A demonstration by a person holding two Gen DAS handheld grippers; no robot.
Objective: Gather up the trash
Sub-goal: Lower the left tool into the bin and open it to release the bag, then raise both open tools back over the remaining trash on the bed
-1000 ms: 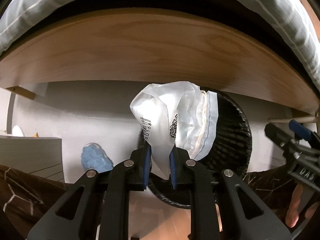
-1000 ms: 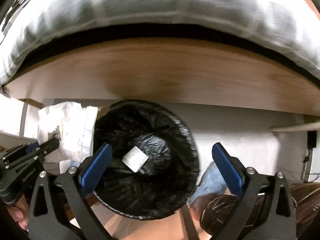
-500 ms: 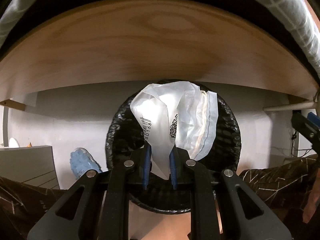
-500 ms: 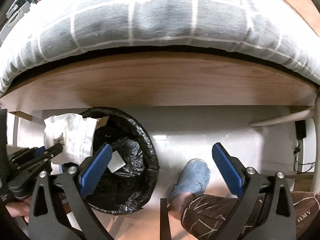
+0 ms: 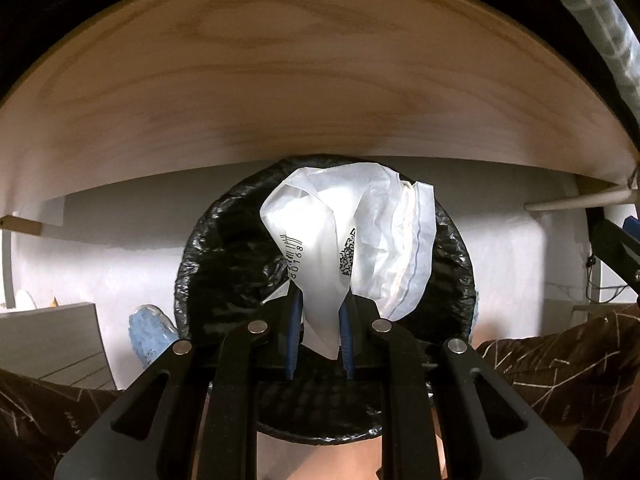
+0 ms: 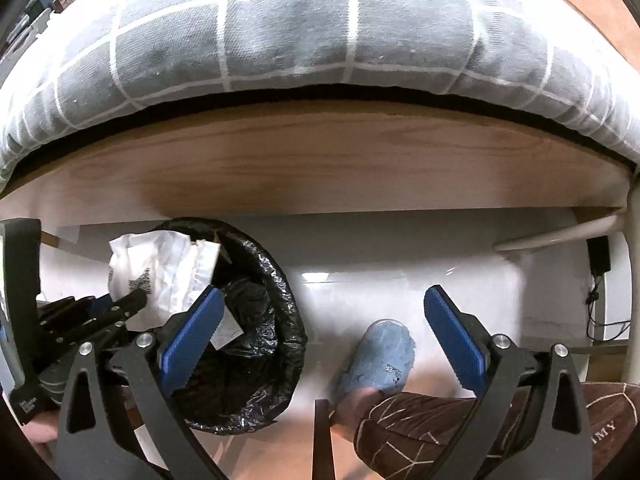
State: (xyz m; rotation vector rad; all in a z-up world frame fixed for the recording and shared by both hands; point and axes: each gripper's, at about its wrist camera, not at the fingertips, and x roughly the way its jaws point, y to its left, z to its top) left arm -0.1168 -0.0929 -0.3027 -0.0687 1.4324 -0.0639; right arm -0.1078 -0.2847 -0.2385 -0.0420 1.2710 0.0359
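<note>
My left gripper [image 5: 319,312] is shut on a crumpled white plastic bag [image 5: 352,236] printed with a barcode. It holds the bag right over the mouth of a round trash bin [image 5: 224,256] lined with a black bag. In the right wrist view the same white bag [image 6: 164,276] hangs over the bin [image 6: 276,320] at the left, with the left gripper [image 6: 120,308] below it. A small white scrap [image 6: 228,332] lies inside the bin. My right gripper [image 6: 324,344] is open and empty, to the right of the bin above the floor.
A wooden bed frame [image 6: 320,164] with a grey checked duvet [image 6: 300,32] overhangs the bin. The person's blue slipper [image 6: 380,364] and brown trouser leg [image 6: 460,432] are beside the bin. A grey cabinet [image 5: 52,344] stands at the left. Cables [image 6: 600,304] hang at the right.
My left gripper has carried the white bag from beside the bin to centred over its mouth. My right gripper has swung right, away from the bin, still open.
</note>
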